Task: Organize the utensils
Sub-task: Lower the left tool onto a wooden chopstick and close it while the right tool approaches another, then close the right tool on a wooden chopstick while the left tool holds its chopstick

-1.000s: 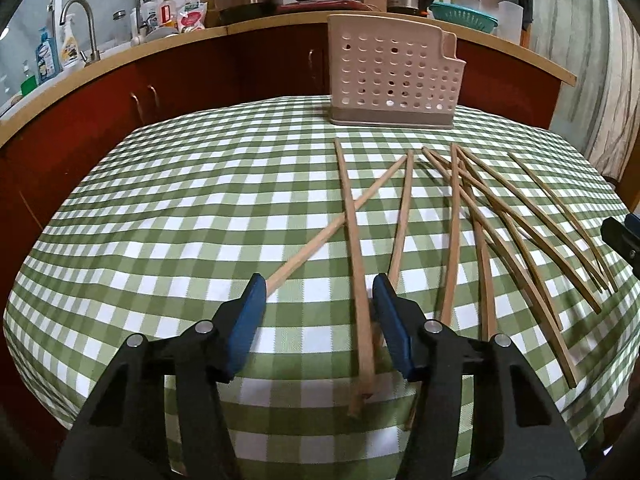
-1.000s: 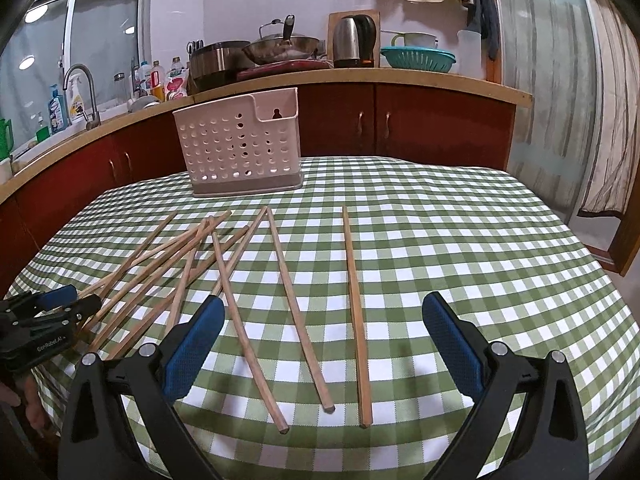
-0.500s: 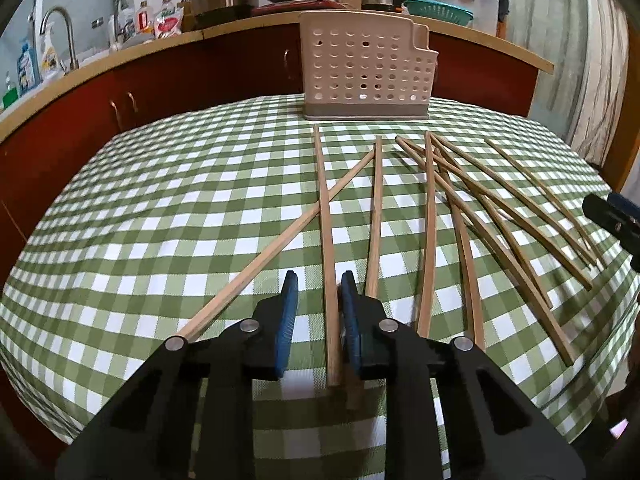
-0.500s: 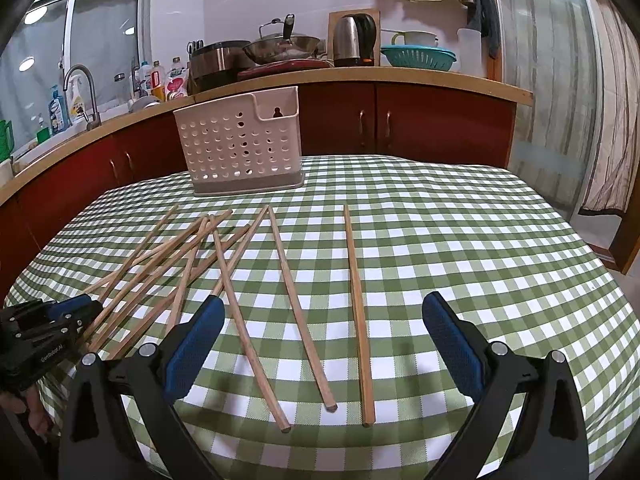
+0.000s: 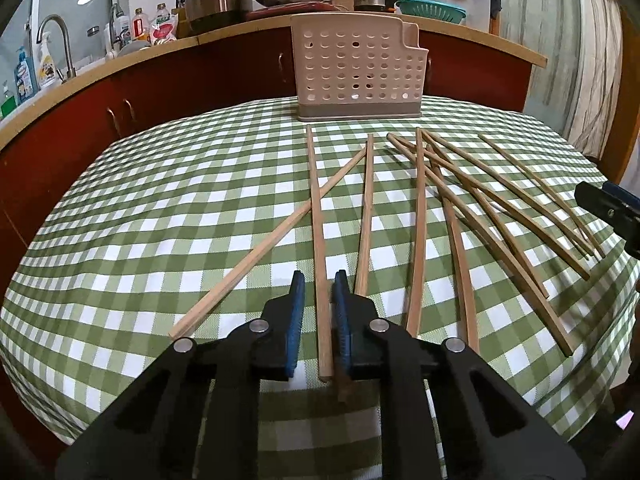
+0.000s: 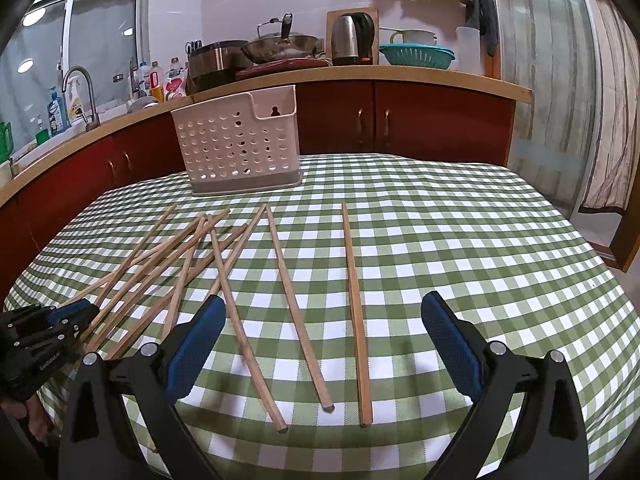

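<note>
On the green-and-white checked counter (image 5: 160, 208) there's a whole scatter of wooden chopsticks, lying loose and crossing each other in a fan. At the far edge sits a beige perforated utensil holder (image 5: 358, 70), upright, well apart from the near ends of the sticks.

Left gripper (image 5: 319, 280) is down low over one chopstick (image 5: 318, 240), the one that runs pretty much straight toward the holder. Its jaws are closing, with the blue pads sitting on either side of the stick's near end. There looks to be a sliver of gap on each side, so honestly can't call it a firm pinch. A second stick (image 5: 280, 230) crosses under that one at an angle, and another (image 5: 366, 220) lies just beside it on the right.

Right gripper (image 6: 322, 320) hangs above the near ends of three separate sticks, jaws spread wide, nothing between the pads touching them. The straightest of those (image 6: 354, 300) lies on its own to the right. From that side you can also spot the left gripper at the left edge, over the tangled bunch (image 6: 160, 272).
</note>
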`<state>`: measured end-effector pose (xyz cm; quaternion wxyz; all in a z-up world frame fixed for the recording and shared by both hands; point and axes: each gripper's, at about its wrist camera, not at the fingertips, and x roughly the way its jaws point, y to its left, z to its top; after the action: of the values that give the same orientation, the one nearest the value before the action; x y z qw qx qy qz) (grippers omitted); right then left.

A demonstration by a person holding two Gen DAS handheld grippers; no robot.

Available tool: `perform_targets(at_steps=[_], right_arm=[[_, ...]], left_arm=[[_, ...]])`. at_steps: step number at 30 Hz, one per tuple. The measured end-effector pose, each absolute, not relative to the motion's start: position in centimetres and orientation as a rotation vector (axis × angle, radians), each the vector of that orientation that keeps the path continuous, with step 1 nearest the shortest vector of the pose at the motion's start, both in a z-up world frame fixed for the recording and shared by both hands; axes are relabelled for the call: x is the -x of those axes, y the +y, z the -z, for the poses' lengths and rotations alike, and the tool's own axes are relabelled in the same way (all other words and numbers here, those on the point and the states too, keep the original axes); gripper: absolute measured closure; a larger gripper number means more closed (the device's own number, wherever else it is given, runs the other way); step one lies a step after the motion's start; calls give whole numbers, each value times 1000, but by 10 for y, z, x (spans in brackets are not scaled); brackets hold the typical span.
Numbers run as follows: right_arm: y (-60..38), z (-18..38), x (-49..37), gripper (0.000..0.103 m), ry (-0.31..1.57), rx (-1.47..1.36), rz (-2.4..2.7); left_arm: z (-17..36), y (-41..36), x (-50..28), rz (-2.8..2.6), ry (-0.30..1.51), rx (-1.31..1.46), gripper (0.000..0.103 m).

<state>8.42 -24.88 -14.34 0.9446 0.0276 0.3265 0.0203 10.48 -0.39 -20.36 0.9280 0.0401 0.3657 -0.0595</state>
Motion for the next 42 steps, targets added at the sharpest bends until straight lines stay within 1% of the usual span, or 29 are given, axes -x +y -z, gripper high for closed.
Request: perform_targets(at_steps=[2, 4, 5, 6, 8, 10, 14, 19, 25, 26, 31, 32, 33, 35, 38, 42], right_arm=[[-249, 143, -83, 10, 663, -56, -46], [-248, 143, -84, 17, 667, -57, -50], [-248, 144, -85, 27, 674, -59, -56], [-248, 146, -86, 34, 683, -59, -60], [-250, 151, -87, 37, 704, -57, -59], [-252, 155, -88, 38, 714, -61, -53], [-257, 160, -90, 45, 731, -61, -47], [-263, 165, -89, 49, 742, -74, -35], [-268, 165, -87, 59, 744, -80, -42], [-268, 167, -87, 62, 751, -74, -42], [-270, 175, -81, 67, 772, -62, -43], [-270, 176, -79, 70, 769, -60, -46], [-271, 177, -77, 79, 766, -61, -51], [-272, 178, -74, 90, 755, -73, -82], [-270, 179, -71, 96, 742, -72, -95], [-270, 174, -70, 96, 733, -75, -95]], left_arm=[[203, -2, -105, 124, 752, -71, 94], [203, -2, -105, 122, 750, -81, 96], [203, -2, -105, 123, 751, -81, 96], [203, -2, -105, 124, 751, -79, 96], [203, -2, -104, 122, 751, -82, 96], [201, 0, -104, 118, 748, -78, 96], [196, 4, -105, 116, 736, -67, 97], [193, 8, -106, 115, 735, -58, 97], [193, 9, -107, 113, 733, -57, 97], [193, 9, -107, 113, 733, -57, 97], [192, 10, -107, 112, 731, -56, 97], [192, 10, -107, 113, 731, -57, 97], [192, 10, -107, 112, 731, -57, 97], [193, 11, -107, 112, 733, -59, 97], [194, 12, -107, 112, 737, -57, 97], [194, 12, -106, 110, 729, -56, 97]])
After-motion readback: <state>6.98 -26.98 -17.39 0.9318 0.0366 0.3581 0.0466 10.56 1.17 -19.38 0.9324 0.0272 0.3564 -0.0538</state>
